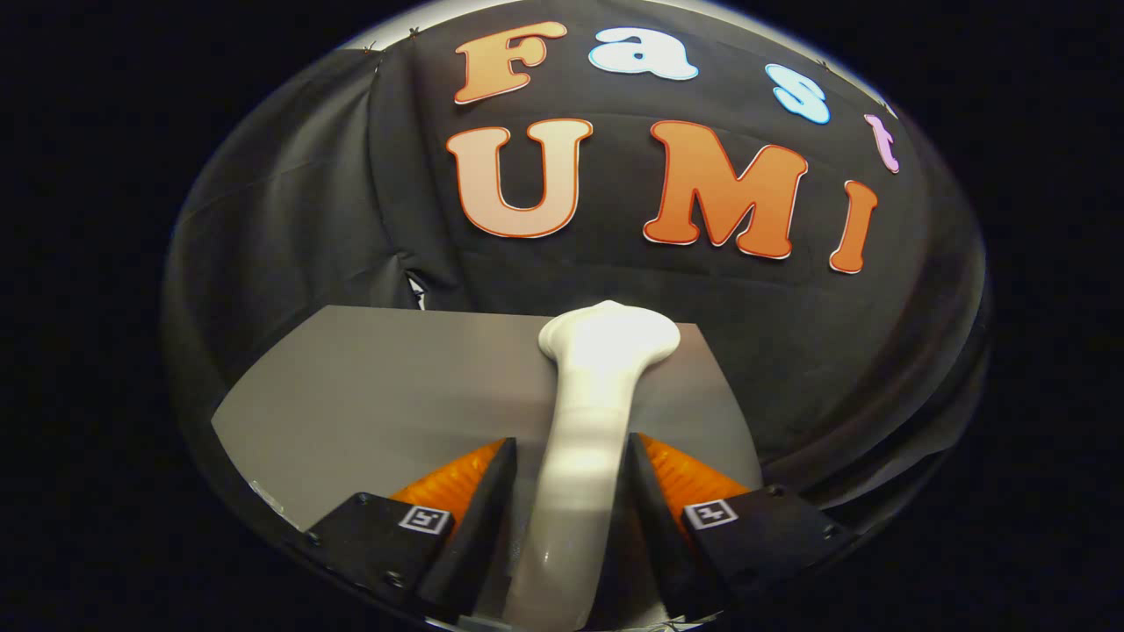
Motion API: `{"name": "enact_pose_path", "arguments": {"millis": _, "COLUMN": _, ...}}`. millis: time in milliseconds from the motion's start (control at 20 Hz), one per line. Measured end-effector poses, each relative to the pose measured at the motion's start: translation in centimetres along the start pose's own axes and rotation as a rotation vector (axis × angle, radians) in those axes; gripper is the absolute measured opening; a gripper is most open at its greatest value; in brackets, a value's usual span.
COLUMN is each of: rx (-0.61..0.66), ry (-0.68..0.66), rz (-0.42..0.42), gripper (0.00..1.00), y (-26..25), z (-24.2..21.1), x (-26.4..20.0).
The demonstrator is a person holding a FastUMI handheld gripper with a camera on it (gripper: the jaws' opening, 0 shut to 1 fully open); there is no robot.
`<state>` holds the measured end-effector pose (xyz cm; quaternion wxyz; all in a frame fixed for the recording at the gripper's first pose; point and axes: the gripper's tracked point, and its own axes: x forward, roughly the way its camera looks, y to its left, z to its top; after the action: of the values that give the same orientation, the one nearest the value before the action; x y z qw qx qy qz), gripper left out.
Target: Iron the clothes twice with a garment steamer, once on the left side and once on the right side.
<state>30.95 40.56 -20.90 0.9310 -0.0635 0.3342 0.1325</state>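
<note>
- Gripper (571, 456): jaws clenched on the garment steamer (584, 421), one finger pressing each side of its handle.
- Garment steamer: white and glossy; long handle runs up between the two fingers and out ahead of them, ending in a wider, rounded head (610, 338) beyond the fingertips.
- Handle narrows slightly where the fingers grip it and broadens again toward the near end, which drops out of sight low between the finger mounts.
- Each finger mount carries a small square marker, one either side of the handle.
- Surface (378, 395): plain grey, lying under and beyond the fingers; the steamer head sits over its far edge as seen from here. Cannot tell whether the head touches the surface or is held above it.
- Booth wall (299, 219): black cloth, creased, rising behind the surface and curving round both sides.
- A small pale patch (416, 291) shows in a gap in the cloth just above the surface's far left corner; too small to identify.
</note>
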Motion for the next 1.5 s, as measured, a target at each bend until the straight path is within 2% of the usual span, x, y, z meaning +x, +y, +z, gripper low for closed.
{"name": "enact_pose_path", "arguments": {"millis": 150, "rx": 0.026, "ry": -0.018, "rz": -0.002, "gripper": 0.57, "y": -0.3, "z": 0.0, "x": -0.2}}
{"name": "enact_pose_path", "arguments": {"millis": 350, "rx": 0.008, "ry": -0.033, "rz": -0.032, "gripper": 0.47, "y": -0.1, "z": -0.1, "x": -0.8}}
{"name": "enact_pose_path", "arguments": {"millis": 650, "rx": 0.039, "ry": -0.051, "rz": -0.017, "gripper": 0.46, "y": 0.1, "z": -0.9, "x": -2.3}}
{"name": "enact_pose_path", "arguments": {"millis": 700, "rx": 0.038, "ry": -0.056, "rz": -0.012, "gripper": 0.42, "y": 0.3, "z": -0.7, "x": -3.0}}
{"name": "enact_pose_path", "arguments": {"millis": 900, "rx": -0.001, "ry": -0.113, "rz": 0.031, "gripper": 0.42, "y": 1.4, "z": 0.0, "x": -6.1}}
{"name": "enact_pose_path", "arguments": {"millis": 1250, "rx": -0.050, "ry": -0.298, "rz": 0.100, "gripper": 0.42, "y": 2.5, "z": 2.0, "x": -13.9}}
{"name": "enact_pose_path", "arguments": {"millis": 1500, "rx": -0.102, "ry": -0.471, "rz": 0.126, "gripper": 0.42, "y": 2.1, "z": 3.0, "x": -21.1}}
